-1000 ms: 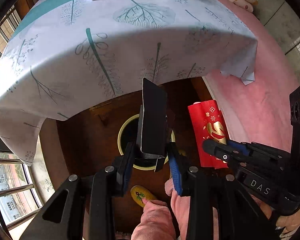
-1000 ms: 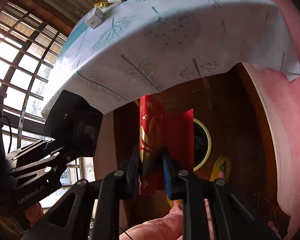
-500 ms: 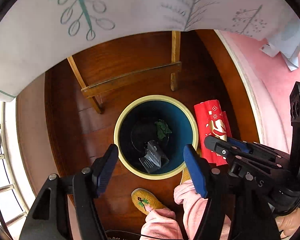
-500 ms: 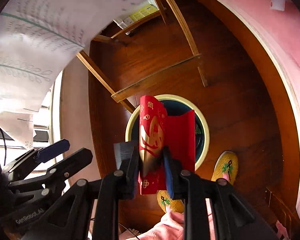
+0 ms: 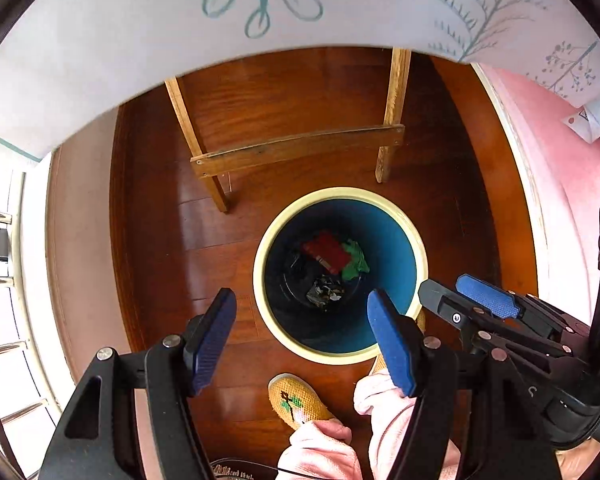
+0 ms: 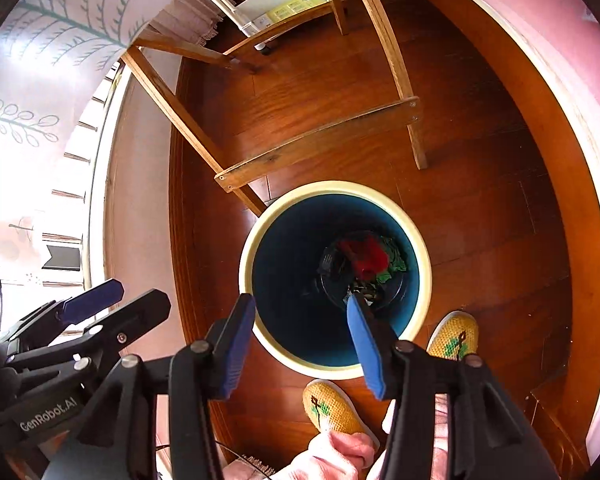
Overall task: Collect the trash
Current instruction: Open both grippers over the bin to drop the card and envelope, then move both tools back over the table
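1. Left wrist view: the left gripper [image 5: 300, 302] points straight down above the floor, its blue pads spread wide with nothing between them.
2. Below it stands the round trash bin [image 5: 418, 240], cream rim and blue inside, on the dark wooden floor [image 5: 160, 220].
3. At the bin's bottom lie a red packet [image 5: 326, 252], a green scrap [image 5: 355, 262] touching it, and a dark crumpled wrapper [image 5: 325, 292] just beside both.
4. The right gripper [image 5: 466, 300] reaches in from the right edge, near the bin's rim.
5. A wooden table frame [image 5: 296, 150] stands beyond the bin under a leaf-print tablecloth [image 5: 140, 40]; a yellow knitted slipper [image 5: 298, 402] and pink trouser cuffs [image 5: 324, 448] show at the bottom.
6. Right wrist view: the right gripper [image 6: 300, 306] hangs tilted over the bin [image 6: 246, 264], its jaws opening and empty.
7. The red packet [image 6: 364, 256] rests at the bottom on the green scrap [image 6: 394, 266] and dark wrapper [image 6: 332, 264].
8. The left gripper [image 6: 130, 290] sits at the left, jaws apart; two yellow slippers [image 6: 454, 338] stand just beside the bin.
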Motion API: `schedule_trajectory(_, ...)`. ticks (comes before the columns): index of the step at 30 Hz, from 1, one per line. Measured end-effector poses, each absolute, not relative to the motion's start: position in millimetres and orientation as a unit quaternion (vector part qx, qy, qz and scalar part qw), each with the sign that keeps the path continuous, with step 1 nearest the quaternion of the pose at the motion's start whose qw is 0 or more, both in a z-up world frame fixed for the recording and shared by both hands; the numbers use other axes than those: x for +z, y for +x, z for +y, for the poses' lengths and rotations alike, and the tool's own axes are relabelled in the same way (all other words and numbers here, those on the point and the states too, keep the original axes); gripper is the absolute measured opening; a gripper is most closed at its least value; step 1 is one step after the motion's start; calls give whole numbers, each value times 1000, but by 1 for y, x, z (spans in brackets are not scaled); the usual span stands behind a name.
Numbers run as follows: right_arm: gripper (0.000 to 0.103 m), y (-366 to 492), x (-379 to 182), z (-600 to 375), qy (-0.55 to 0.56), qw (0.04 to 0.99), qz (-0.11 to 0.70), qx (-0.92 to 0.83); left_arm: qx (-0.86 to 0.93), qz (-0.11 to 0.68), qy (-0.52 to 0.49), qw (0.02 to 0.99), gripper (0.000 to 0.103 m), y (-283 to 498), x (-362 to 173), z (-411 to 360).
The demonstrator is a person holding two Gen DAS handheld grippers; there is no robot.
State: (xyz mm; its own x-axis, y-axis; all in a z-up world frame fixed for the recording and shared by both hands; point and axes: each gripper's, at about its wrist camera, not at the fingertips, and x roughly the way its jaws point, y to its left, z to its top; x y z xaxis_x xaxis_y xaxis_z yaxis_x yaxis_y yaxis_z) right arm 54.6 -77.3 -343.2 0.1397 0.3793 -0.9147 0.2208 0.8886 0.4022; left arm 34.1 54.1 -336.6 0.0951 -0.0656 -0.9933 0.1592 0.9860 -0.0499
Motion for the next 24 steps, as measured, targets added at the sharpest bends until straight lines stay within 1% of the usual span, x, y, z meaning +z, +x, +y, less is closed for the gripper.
schedule_trajectory(5,49,55,-314,-76,221,739,635,47,-79,655,31,751,66,36,-300,56)
schedule_trajectory(13,49,57,-241,-77,216,761,610,47,-67,633,16,771,66,34,-218,60)
schedule_trajectory(18,49,52,-184,-78,214,771,597,51,-62,604,6,795,66,31,-151,67)
schedule_trajectory(24,50,44,-110,-80,203,795,569,60,-89,547,47,831,66,18,-68,66)
